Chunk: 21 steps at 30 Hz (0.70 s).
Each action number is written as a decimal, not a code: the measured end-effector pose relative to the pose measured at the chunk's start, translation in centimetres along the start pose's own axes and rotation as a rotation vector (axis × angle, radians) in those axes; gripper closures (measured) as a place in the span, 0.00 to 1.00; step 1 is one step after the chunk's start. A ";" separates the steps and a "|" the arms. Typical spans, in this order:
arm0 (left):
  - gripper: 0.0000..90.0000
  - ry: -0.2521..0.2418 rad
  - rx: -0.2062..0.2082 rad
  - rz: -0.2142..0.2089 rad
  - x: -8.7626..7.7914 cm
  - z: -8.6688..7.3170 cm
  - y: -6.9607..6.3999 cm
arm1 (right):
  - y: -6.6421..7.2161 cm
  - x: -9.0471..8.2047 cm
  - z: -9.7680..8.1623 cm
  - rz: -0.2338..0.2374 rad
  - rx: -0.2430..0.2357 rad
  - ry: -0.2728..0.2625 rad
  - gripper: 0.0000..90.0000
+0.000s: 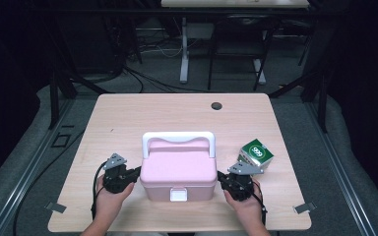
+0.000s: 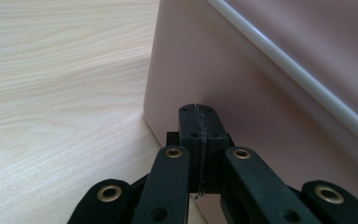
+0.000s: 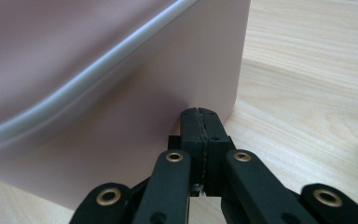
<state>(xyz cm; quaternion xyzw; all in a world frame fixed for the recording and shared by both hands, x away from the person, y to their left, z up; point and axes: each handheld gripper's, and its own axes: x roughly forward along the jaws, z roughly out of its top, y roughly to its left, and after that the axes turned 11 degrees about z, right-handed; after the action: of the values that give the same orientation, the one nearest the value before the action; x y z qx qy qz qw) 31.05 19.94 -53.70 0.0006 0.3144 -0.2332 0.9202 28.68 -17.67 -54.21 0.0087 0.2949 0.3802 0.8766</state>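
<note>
A pink plastic box (image 1: 178, 172) with a white handle (image 1: 178, 138) and a white front latch (image 1: 178, 195) stands on the wooden table (image 1: 142, 115), its lid down. My left gripper (image 1: 138, 171) is shut, its tips against the box's left wall (image 2: 223, 84). My right gripper (image 1: 220, 176) is shut too, tips against the box's right wall (image 3: 135, 121). In both gripper views the black jaws meet with nothing between them: left gripper (image 2: 200, 114), right gripper (image 3: 201, 116). A hand holds each gripper at the table's near edge.
A small green and white carton (image 1: 256, 154) stands just right of the box, behind my right gripper. A dark round hole (image 1: 216, 105) sits near the table's far edge. Cables and chair legs lie on the floor beyond.
</note>
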 end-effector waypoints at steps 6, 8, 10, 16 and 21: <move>1.00 0.009 -0.006 -0.005 -0.3 -0.2 -0.4 | 0.0 -0.4 0.1 0.007 0.005 0.022 1.00; 1.00 0.013 -0.005 -0.009 -0.5 -0.4 -0.5 | 0.1 -0.5 0.2 0.006 0.001 0.034 1.00; 1.00 0.017 -0.004 -0.013 -0.7 -0.6 -0.6 | 0.1 -0.6 0.1 0.005 -0.001 0.036 1.00; 1.00 0.028 0.008 -0.009 -1.0 -1.1 -1.0 | 0.2 -0.9 -0.3 0.012 0.003 0.025 1.00; 1.00 0.033 0.008 -0.017 -1.3 -1.4 -1.3 | 0.3 -1.1 -0.7 0.017 0.007 0.014 1.00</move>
<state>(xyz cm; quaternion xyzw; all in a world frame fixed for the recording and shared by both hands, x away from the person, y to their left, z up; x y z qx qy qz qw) 28.80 19.49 -53.86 0.0056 0.3285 -0.2422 0.9129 27.50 -18.36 -54.14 0.0115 0.3024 0.3869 0.8711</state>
